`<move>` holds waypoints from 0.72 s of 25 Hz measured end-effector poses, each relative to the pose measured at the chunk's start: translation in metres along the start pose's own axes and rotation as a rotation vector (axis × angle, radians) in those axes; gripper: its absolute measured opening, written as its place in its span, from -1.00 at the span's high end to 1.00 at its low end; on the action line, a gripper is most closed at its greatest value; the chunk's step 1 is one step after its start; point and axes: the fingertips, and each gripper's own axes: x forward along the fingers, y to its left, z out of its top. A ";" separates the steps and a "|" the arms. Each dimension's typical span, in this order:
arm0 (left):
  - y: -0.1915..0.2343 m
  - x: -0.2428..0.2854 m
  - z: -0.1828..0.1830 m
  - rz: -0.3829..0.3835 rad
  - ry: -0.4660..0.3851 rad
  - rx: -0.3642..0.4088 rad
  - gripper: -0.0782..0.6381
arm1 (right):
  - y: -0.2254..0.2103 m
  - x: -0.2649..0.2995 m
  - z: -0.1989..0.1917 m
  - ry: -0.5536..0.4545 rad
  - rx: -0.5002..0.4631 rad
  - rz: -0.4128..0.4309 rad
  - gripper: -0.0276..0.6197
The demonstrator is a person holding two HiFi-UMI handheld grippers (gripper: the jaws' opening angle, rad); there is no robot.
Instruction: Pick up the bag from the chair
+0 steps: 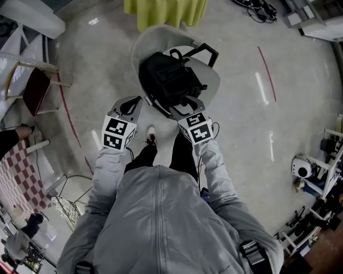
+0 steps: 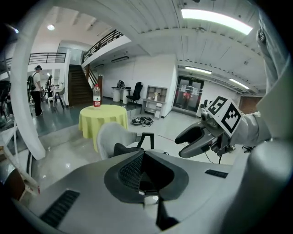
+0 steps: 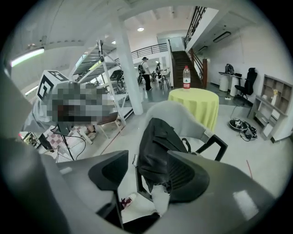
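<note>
A black bag (image 1: 169, 80) sits on the seat of a white chair (image 1: 155, 43) with black arms, straight ahead of me. My left gripper (image 1: 133, 103) hovers at the chair's near left corner, a short way from the bag; its jaws stand together with nothing between them (image 2: 144, 183). Open, my right gripper (image 1: 186, 107) is at the bag's near edge. In the right gripper view the bag (image 3: 158, 146) fills the gap between the spread jaws (image 3: 146, 178), not gripped. The left gripper view shows the chair (image 2: 110, 137) and the right gripper (image 2: 197, 140).
A round table with a yellow cloth (image 1: 163, 10) stands just behind the chair and carries a bottle (image 2: 96, 96). A red-seated chair (image 1: 35, 88) is on the left, cables (image 1: 257, 8) lie at the back right, and equipment racks (image 1: 327, 160) line the right side.
</note>
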 end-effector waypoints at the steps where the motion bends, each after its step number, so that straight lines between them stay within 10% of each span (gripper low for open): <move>1: 0.003 0.002 -0.004 0.012 0.011 -0.014 0.76 | 0.000 0.008 -0.001 0.011 -0.005 0.019 0.09; 18: 0.044 0.040 -0.050 0.049 0.093 -0.138 0.55 | -0.007 0.109 -0.032 0.167 -0.102 0.120 -0.08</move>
